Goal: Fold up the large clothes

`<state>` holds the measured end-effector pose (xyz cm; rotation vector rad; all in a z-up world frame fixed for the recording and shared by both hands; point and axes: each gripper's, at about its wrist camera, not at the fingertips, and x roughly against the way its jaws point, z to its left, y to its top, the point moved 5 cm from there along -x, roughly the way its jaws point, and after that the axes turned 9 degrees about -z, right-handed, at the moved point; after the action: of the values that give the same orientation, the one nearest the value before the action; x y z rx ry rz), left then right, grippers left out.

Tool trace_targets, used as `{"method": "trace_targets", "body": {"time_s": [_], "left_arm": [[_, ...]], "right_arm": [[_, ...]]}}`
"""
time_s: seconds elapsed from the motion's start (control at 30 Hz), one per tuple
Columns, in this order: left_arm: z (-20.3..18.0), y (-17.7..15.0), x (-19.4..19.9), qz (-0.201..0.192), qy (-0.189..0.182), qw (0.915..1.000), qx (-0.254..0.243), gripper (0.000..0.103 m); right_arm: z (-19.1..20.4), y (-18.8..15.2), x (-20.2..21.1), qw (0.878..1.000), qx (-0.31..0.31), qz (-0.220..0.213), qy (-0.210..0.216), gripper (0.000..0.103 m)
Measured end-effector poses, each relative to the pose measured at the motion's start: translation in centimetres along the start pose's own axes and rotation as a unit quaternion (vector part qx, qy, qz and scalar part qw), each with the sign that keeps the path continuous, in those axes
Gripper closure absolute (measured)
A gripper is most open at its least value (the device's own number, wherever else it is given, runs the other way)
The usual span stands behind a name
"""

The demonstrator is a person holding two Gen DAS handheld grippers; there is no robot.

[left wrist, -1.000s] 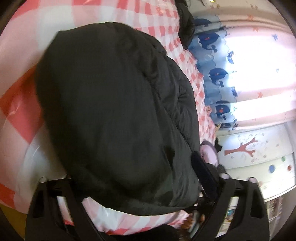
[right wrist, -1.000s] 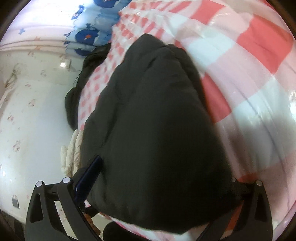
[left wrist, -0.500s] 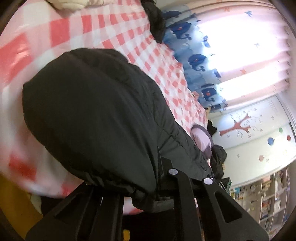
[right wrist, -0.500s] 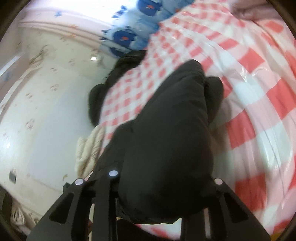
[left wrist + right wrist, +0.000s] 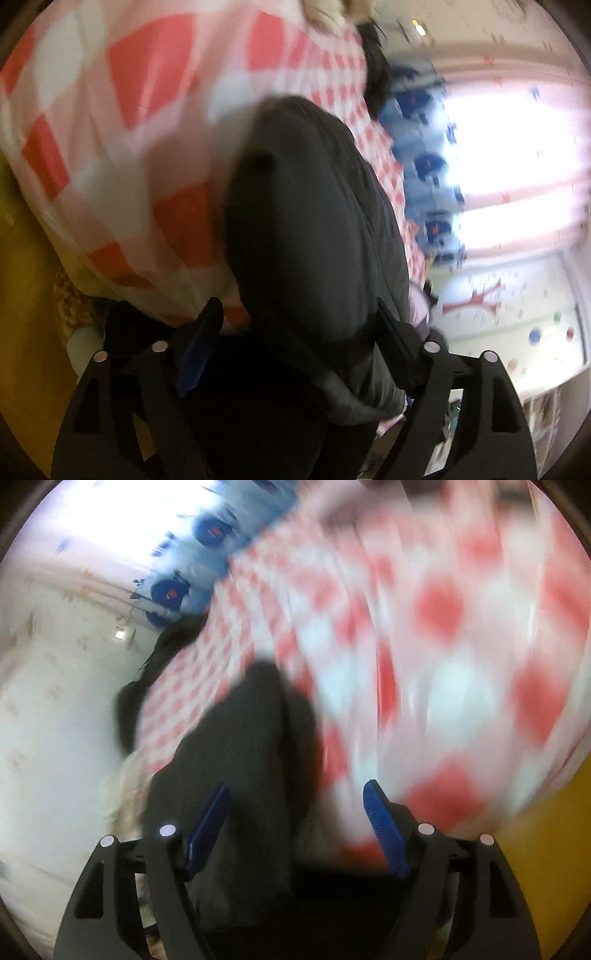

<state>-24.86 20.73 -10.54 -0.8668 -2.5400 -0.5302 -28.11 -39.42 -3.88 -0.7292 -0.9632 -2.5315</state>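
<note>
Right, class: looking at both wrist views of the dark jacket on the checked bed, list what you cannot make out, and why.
- Left wrist view: the jacket's near hem is hidden behind the left tool.
- Right wrist view: the checked cover is smeared by motion blur, so any creases are unreadable.
- Right wrist view: the jacket's far half is blurred; its fold state is unclear.
- The right tool stands open.

Place: child's bedroom in a home | bed (image 5: 122,122) under red-and-white checked cover | whale-print curtain (image 5: 428,166) at bright window | tree mural (image 5: 480,295) with coloured dots on wall | floral wallpaper (image 5: 40,709)
</note>
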Motion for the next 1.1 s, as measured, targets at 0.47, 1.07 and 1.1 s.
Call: {"method": "trace_targets", "body": {"time_s": [0.47,1.07,1.1], "left_arm": [[-0.2,0.4,-5.7,0.038,-0.021,0.9986,0.031,0.031],[-1.1,0.3,-5.8,0.031,-0.033,0.9981,0.041,0.042],[-1.1,0.3,-5.7,0.031,-0.032,0.998,0.045,0.041]], "right_arm": [[23.5,-12.1,-24.8,0.883,0.449,0.114,-0.075,0.016],[25.0,-9.3,-27.9,0.882,0.44,0.134,-0.105,0.007],[25.6,-9.2,-26.2,0.883,0.444,0.121,-0.092,0.007]]}}
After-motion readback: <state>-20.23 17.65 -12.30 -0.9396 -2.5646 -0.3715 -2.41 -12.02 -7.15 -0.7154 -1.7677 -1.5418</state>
